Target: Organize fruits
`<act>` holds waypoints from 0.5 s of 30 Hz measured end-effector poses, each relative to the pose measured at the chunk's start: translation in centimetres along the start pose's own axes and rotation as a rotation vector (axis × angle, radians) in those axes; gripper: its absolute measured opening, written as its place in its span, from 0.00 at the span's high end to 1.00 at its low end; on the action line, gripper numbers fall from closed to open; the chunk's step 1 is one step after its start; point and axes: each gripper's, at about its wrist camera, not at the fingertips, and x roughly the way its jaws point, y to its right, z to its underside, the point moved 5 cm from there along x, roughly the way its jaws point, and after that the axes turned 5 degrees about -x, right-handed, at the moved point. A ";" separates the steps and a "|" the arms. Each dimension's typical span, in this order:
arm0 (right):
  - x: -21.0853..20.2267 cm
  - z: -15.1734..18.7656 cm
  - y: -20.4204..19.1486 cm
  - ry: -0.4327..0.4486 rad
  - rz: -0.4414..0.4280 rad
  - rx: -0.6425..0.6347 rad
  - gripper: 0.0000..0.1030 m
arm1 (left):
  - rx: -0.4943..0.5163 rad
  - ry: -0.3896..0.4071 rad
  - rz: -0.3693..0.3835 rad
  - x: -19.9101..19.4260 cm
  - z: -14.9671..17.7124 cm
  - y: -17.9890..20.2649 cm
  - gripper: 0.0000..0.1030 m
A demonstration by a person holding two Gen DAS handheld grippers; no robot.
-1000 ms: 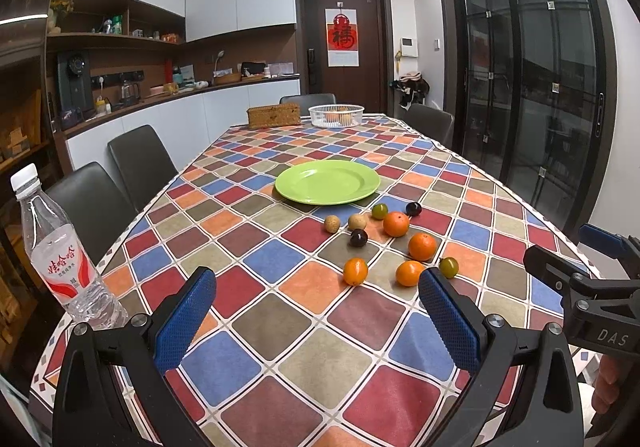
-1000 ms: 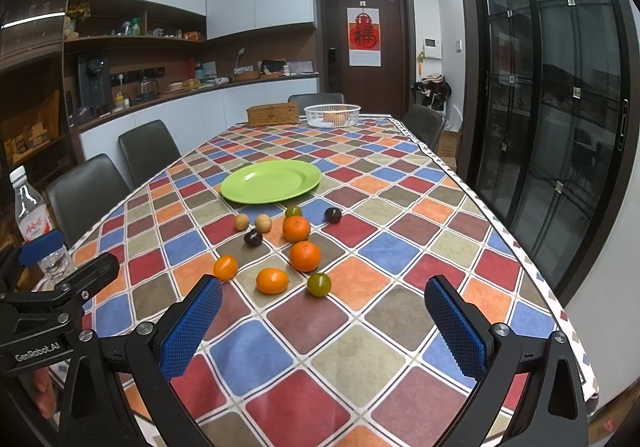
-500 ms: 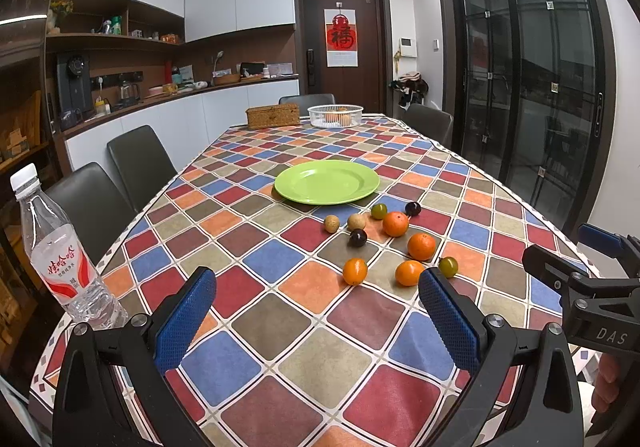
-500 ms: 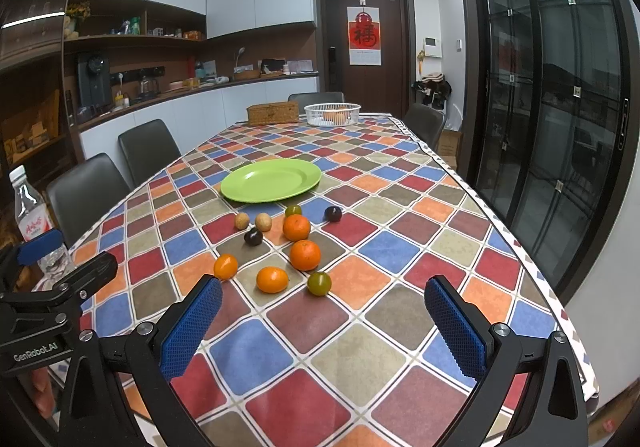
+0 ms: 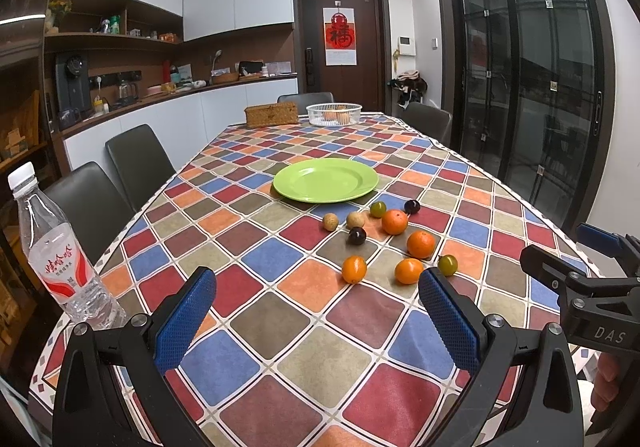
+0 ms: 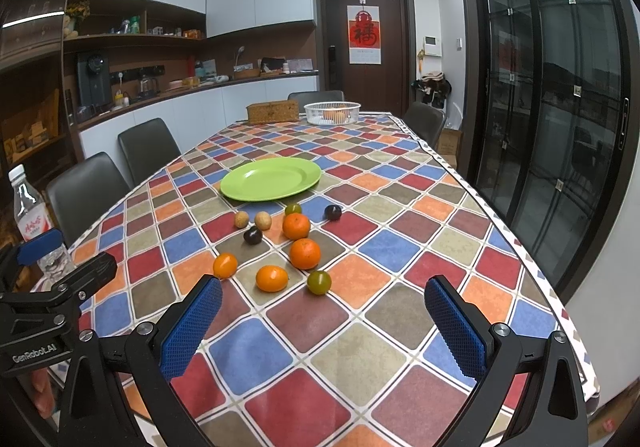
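Observation:
Several small fruits lie loose on the checked tablecloth: oranges (image 5: 420,244) (image 6: 305,253), a green fruit (image 5: 447,264) (image 6: 319,282), dark plums (image 5: 357,236) (image 6: 253,235) and tan longans (image 5: 330,222) (image 6: 241,219). An empty green plate (image 5: 326,179) (image 6: 271,178) sits just beyond them. My left gripper (image 5: 316,323) is open and empty, above the table's near edge, short of the fruits. My right gripper (image 6: 322,327) is open and empty, likewise short of the fruits. Each gripper shows at the side of the other's view.
A water bottle (image 5: 56,259) (image 6: 30,219) stands at the near left table edge. A white basket (image 5: 334,114) and a wicker box (image 5: 272,114) sit at the far end. Dark chairs (image 5: 138,163) line the left side. Glass doors stand to the right.

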 end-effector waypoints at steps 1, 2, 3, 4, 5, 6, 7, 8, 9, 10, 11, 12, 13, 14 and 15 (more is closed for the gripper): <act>0.0 0.1 0.0 -0.003 -0.001 0.000 0.01 | 0.000 -0.001 0.001 0.1 0.1 -0.1 0.00; 0.0 0.2 0.0 -0.006 -0.001 0.000 0.01 | 0.001 -0.003 0.001 0.2 0.1 -0.1 0.00; 0.2 0.3 -0.1 -0.010 -0.002 0.000 0.01 | 0.001 -0.006 0.001 0.2 0.1 -0.1 0.00; 0.4 0.6 -0.2 -0.016 -0.005 0.001 0.01 | 0.002 -0.009 0.001 0.3 0.1 -0.1 0.00; 1.0 0.9 -0.3 -0.021 -0.008 0.001 0.01 | 0.002 -0.013 0.001 0.6 0.2 -0.2 0.00; 1.2 1.1 -0.3 -0.029 -0.011 0.001 0.01 | 0.001 -0.020 0.001 0.8 0.3 -0.2 0.00; 1.4 1.2 -0.4 -0.034 -0.011 0.001 0.01 | 0.000 -0.024 0.001 1.1 0.5 -0.3 0.00; 1.5 1.3 -0.4 -0.040 -0.012 0.000 0.01 | 0.000 -0.031 0.002 1.3 0.6 -0.3 0.00; 1.7 1.2 -0.3 -0.045 -0.012 0.000 0.01 | 0.001 -0.036 0.002 1.5 0.7 -0.3 0.00; 2.0 1.3 -0.3 -0.051 -0.011 -0.001 0.01 | 0.002 -0.043 0.002 1.8 0.8 -0.3 0.00; 2.1 1.4 -0.3 -0.056 -0.011 -0.001 0.01 | 0.002 -0.049 0.003 2.0 1.0 -0.4 0.00; 2.3 1.4 -0.3 -0.062 -0.011 -0.003 0.01 | 0.003 -0.059 0.002 2.4 1.1 -0.4 0.00; 2.5 1.5 -0.3 -0.068 -0.011 -0.005 0.01 | 0.003 -0.066 0.002 2.7 1.3 -0.4 0.00; 2.8 1.6 -0.4 -0.075 -0.010 -0.007 0.01 | 0.003 -0.072 0.002 3.0 1.5 -0.4 0.00; 3.0 1.7 -0.4 -0.083 -0.010 -0.010 0.01 | 0.003 -0.082 0.000 3.4 1.6 -0.5 0.00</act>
